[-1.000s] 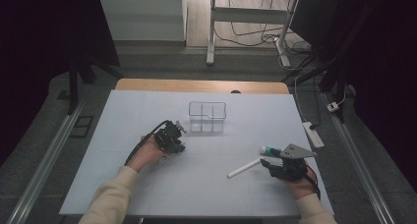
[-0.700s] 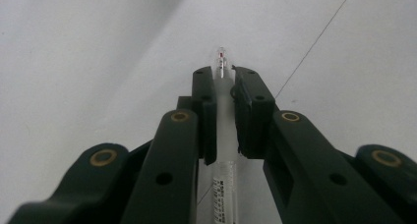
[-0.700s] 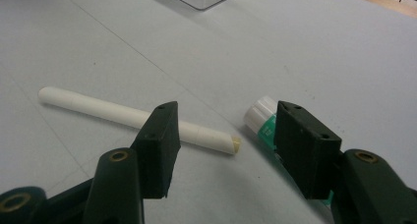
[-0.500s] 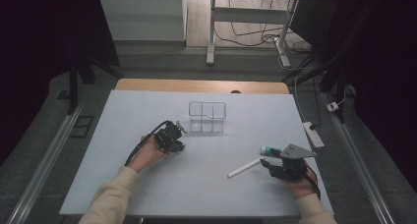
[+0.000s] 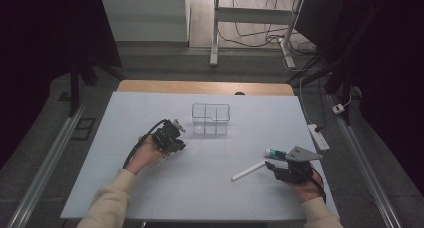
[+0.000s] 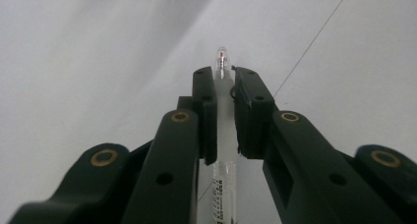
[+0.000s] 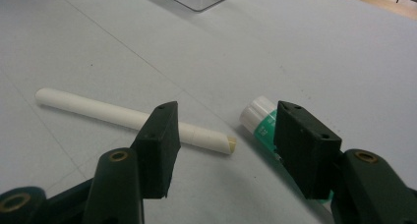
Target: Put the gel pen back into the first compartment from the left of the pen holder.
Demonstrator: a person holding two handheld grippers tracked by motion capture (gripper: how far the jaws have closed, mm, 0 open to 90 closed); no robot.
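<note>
- Pen [image 6: 223,130]: slim frosted clear barrel with fine black print along the lower part; clear rounded tip with a small reddish point inside, seen in the left gripper view.
- Pen position: clamped lengthwise between the two black jaws of the left gripper [image 6: 225,76], tip poking out just past the jaw ends and barrel running back toward the camera. The jaws have just been closing and now pinch the pen.
- High view: left gripper [image 5: 169,137] over the pale blue table [image 5: 150,188], left of centre, near a clear divided box [image 5: 210,119], not touching it.
- Right gripper [image 7: 223,130]: jaws spread, nothing between the pads; held low over the table at the right [image 5: 290,169].
- White stick [image 7: 128,118]: lying flat, plain cylinder, one end rounded, the other cut and tan; partly behind one jaw of the right gripper.
- Glue stick [image 7: 260,123]: white cap, green label, lying beside the other jaw; close to the white stick, apart from it.
</note>
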